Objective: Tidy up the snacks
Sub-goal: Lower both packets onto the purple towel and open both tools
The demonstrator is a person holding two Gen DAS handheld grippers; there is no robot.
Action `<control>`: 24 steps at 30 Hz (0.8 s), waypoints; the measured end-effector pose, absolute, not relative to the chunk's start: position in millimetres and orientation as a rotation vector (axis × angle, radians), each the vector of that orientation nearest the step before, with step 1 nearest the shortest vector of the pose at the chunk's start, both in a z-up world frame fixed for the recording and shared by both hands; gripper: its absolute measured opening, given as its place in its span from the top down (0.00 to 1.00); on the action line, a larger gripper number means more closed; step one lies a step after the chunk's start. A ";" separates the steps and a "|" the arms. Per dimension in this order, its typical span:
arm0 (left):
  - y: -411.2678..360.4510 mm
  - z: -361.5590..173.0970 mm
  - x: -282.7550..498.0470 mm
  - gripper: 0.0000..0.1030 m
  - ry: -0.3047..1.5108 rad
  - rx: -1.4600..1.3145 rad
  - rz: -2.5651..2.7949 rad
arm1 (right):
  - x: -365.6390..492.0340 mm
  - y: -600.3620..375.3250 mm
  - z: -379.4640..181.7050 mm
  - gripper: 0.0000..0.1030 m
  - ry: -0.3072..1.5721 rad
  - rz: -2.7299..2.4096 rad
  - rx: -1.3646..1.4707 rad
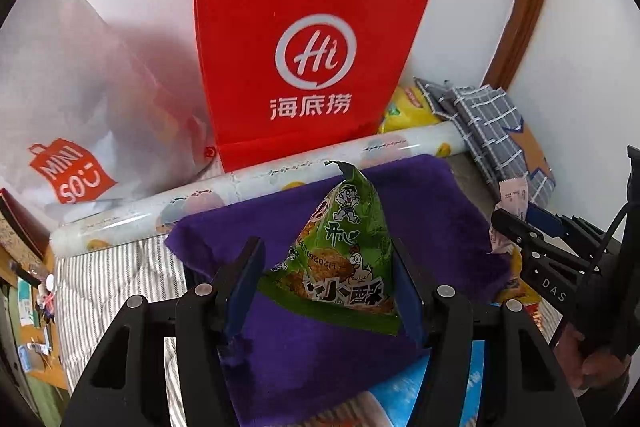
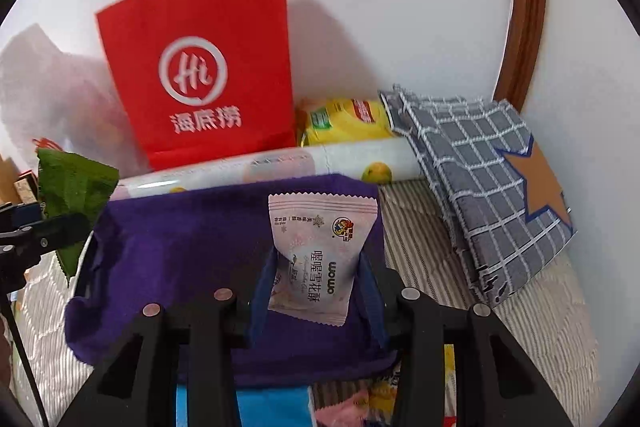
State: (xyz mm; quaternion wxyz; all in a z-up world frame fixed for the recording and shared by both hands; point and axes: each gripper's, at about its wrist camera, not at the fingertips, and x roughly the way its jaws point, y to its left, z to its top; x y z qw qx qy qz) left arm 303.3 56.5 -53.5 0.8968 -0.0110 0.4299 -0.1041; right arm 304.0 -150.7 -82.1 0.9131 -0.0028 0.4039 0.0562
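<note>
**Two snacks held above the purple cloth**

My left claw (image 1: 328, 279) grips a green triangular foil snack packet (image 1: 344, 251), its tip pointing away from me toward the red paper carrier bag (image 1: 304, 51). My right claw (image 2: 316, 279) pinches a pale pink flat snack sachet (image 2: 320, 251), long axis running straight ahead, also toward that bag. Both packets hang over the purple plush cloth (image 2: 180, 247) just in front of the bag. I judge the left claw nearer the bag's mouth, which opens upward.

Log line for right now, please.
left tongs: shut on green snack packet | right tongs: shut on pink snack packet | both over purple cloth
</note>
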 end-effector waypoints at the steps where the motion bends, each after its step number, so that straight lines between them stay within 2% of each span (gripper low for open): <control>1: 57.7 -56.8 307.5 0.41 0.895 -0.030 -0.216 | 307.0 -151.5 -85.2 0.62 0.841 0.118 -0.002; 12: 66.1 -98.3 329.0 0.41 0.973 -0.057 -0.203 | 341.9 -145.2 -113.6 0.62 0.899 0.174 -0.001; 24: 59.8 -114.4 334.3 0.41 1.010 -0.056 -0.196 | 353.4 -148.5 -123.6 0.62 0.939 0.181 0.031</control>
